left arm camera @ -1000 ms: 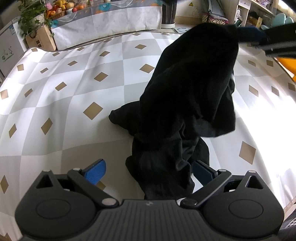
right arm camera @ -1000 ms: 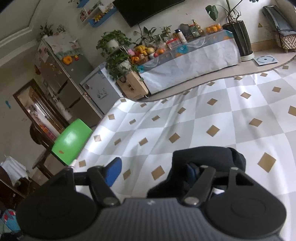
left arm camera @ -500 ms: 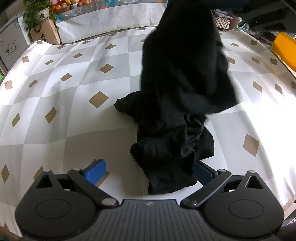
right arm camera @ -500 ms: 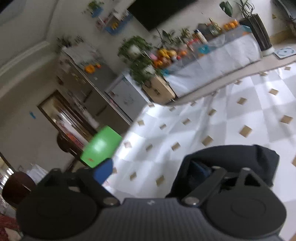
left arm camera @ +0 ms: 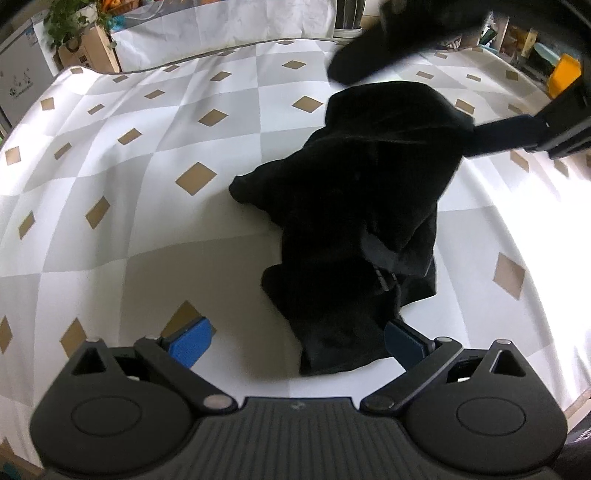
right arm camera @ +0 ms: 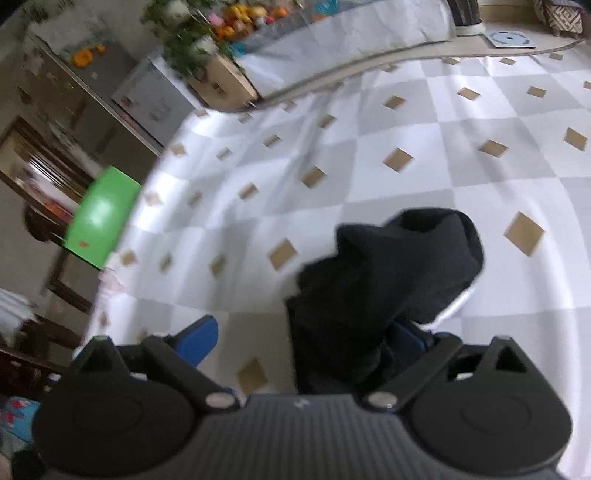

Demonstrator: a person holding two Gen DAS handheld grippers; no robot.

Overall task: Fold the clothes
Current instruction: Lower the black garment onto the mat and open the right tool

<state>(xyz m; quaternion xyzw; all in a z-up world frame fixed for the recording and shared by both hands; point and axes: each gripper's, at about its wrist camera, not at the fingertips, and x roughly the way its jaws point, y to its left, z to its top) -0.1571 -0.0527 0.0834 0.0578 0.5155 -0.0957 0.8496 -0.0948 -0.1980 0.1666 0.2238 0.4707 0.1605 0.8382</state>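
Note:
A black garment point(left arm camera: 362, 206) lies in a crumpled heap on the grey-and-white checked tablecloth point(left arm camera: 147, 166). My left gripper point(left arm camera: 295, 328) is open just above the cloth's near end, which lies between the fingers close to the right pad point(left arm camera: 404, 341). Neither pad presses on it. In the left wrist view, a dark finger point(left arm camera: 509, 133) of the right gripper reaches the heap's far right edge. My right gripper point(right arm camera: 304, 326) stands wide open. A bunch of the garment point(right arm camera: 388, 280) is draped over its right finger, clear of the left pad point(right arm camera: 197, 339).
A green stool point(right arm camera: 101, 218) stands off the table's left edge. A long side table point(right arm camera: 332, 29) with fruit and plants runs along the back. A cardboard box point(left arm camera: 88, 55) with a plant is at the far left, and a yellow object point(left arm camera: 565, 74) at the far right.
The garment, held up high by the right gripper, has dropped into a heap on the table. The right gripper's jaws have spread wide and it has tipped downward. The left gripper stayed put.

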